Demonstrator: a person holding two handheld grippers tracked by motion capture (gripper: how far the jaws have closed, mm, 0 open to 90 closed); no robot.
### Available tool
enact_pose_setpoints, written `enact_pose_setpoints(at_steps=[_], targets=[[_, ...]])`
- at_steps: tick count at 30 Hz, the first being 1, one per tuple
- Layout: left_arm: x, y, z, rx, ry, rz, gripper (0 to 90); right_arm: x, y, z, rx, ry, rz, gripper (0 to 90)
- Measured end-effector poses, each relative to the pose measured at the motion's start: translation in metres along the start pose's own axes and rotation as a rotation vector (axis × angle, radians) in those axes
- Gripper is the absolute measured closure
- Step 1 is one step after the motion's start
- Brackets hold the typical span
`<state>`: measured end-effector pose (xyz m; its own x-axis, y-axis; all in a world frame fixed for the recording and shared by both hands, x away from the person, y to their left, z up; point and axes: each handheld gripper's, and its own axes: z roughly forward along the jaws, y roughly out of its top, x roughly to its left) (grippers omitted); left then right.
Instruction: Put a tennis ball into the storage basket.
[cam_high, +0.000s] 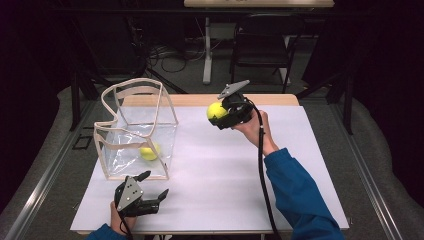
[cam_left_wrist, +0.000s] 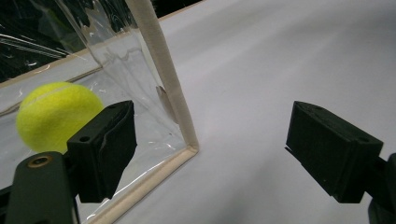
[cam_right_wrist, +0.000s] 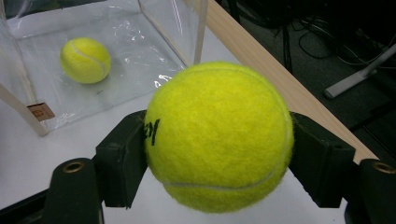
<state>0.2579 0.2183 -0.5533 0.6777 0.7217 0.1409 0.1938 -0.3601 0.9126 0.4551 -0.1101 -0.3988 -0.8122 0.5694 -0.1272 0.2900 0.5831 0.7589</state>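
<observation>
- At the left of the table (cam_high: 300, 150), which is covered in white, stands a clear plastic bag (cam_high: 135, 131) with cream-coloured edging, upright with its top open.
- Inside the bag, on its floor near the front right corner, lies one tennis ball (cam_high: 149, 151); from the left gripper view it shows through the clear wall, and from the right gripper view it sits well back inside the bag.
- Just in front of the bag, near the table's front edge, the left gripper (cam_high: 156, 189) sits low over the white surface in the person's left hand (cam_high: 116, 220).
- Its jaws stand wide apart with nothing between them; in the left gripper view one jaw is close to the bag's front corner seam, and the other is over bare white table.
- I cannot tell whether that near jaw touches the plastic.
- Farther right and toward the back of the table, the right gripper (cam_high: 218, 113) is held up above the surface by the right hand (cam_high: 252, 127), which comes out of a blue sleeve (cam_high: 297, 192).
- Its jaws are clamped on a second tennis ball (cam_high: 217, 110), one pad pressed to each side, with black lettering beside the left pad in the right gripper view.
- This held ball is in the air to the right of the bag, apart from it, with the jaws pointing toward the bag.
- Behind the table's far edge, a dark chair (cam_high: 262, 42) and loose cables lie on the floor.
</observation>
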Motion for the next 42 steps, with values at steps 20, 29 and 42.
enact_pose_setpoints(at_steps=[20, 29, 42], targets=[[0.000, 0.000, 0.000, -0.002, 0.000, 0.002, 16.1, 0.002, 0.011, -0.007, -0.015, -0.001, -0.019, 26.3], [0.000, 0.000, 0.000, 0.000, 0.000, 0.002, 16.0, 0.002, 0.016, -0.011, -0.021, -0.003, -0.023, 26.3], [0.000, 0.000, 0.000, -0.003, -0.003, 0.004, 16.0, 0.004, 0.025, -0.014, -0.033, -0.001, -0.034, 26.3]])
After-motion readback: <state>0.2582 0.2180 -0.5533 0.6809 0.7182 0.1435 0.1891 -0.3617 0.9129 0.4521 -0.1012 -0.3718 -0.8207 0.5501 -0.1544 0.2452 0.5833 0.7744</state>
